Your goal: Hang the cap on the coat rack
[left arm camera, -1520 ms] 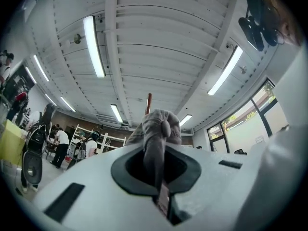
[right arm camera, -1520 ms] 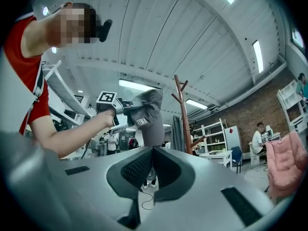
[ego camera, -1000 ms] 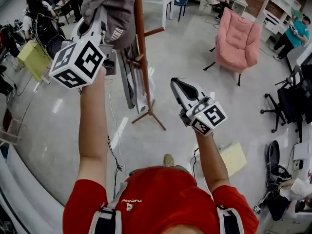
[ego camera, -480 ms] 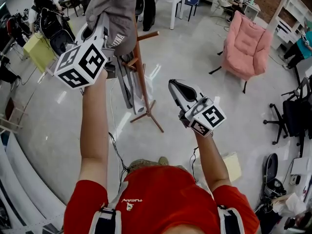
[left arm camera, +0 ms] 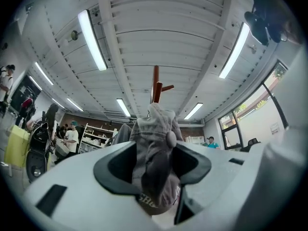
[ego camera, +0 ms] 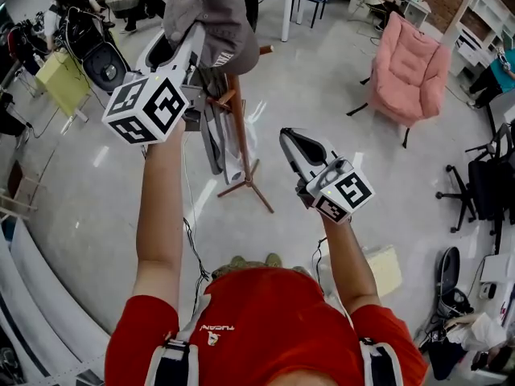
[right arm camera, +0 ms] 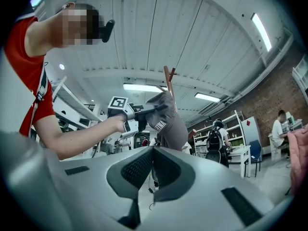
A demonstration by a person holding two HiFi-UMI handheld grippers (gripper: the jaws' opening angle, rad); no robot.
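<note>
Left gripper (ego camera: 193, 43) is up high and its jaws are opening right now. The soft grey fabric cap (ego camera: 211, 14) sits between them, but there are dark gaps on both sides, so the pads aren't really squeezing it. From the left gripper view the cap's crown bunches up in the middle with the button facing the camera.

The cap is right up against the brown wooden coat rack (ego camera: 240, 127), near the top of its pole and by the short pegs. I can't tell if it's actually caught on one.

Right gripper (ego camera: 291, 139) hangs lower and off to the side, well apart from the rack. Its jaws are pressed together with nothing in them.

A padded pink armchair (ego camera: 406, 67) stands further out on the shiny pale floor (ego camera: 322, 95).
</note>
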